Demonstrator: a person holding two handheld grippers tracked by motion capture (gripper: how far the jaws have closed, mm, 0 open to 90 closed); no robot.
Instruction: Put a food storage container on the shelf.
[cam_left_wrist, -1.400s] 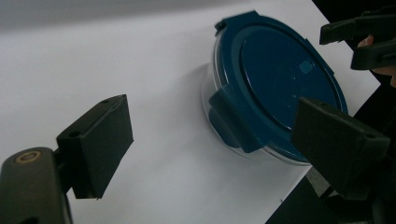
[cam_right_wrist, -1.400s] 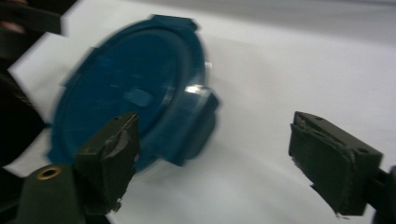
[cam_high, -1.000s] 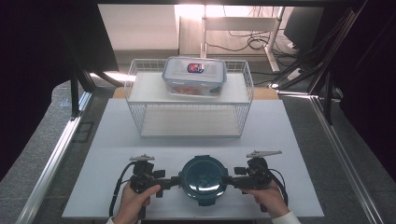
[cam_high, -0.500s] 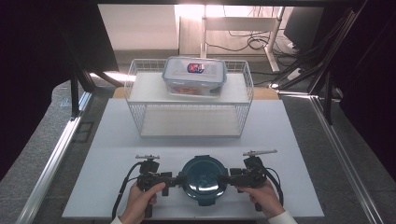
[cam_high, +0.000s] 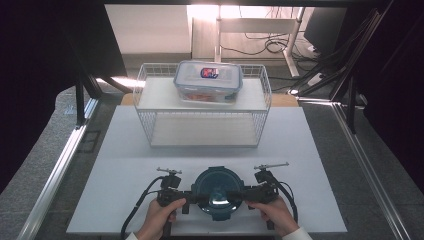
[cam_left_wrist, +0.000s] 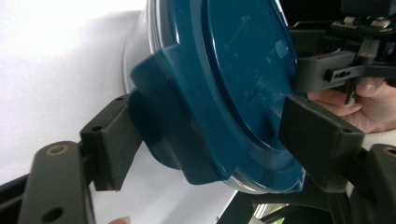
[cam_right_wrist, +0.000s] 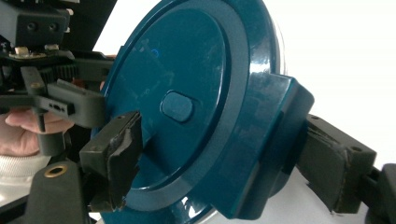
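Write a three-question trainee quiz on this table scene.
1. True or false: the round dark-teal plastic lid sits on the white wire basket.
2. What lies on the basket's upper shelf?
A. clear rectangular lidded container
B. mug
3. Which part of the lid does each hand-held gripper straddle, left hand-held gripper and right hand-held gripper?

Key: 1 false, it lies on the white table. 2 A. 3 A side latch tab.

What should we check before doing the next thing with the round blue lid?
1. Left gripper around the left latch: ok, the jaws have just been closing with the latch between them.
2. Left jaws pressing that latch: cannot tell.
3. Right gripper around the right latch: ok.
4. Round container flat on the white table: ok.
5. Wire rack away from both grippers: ok.
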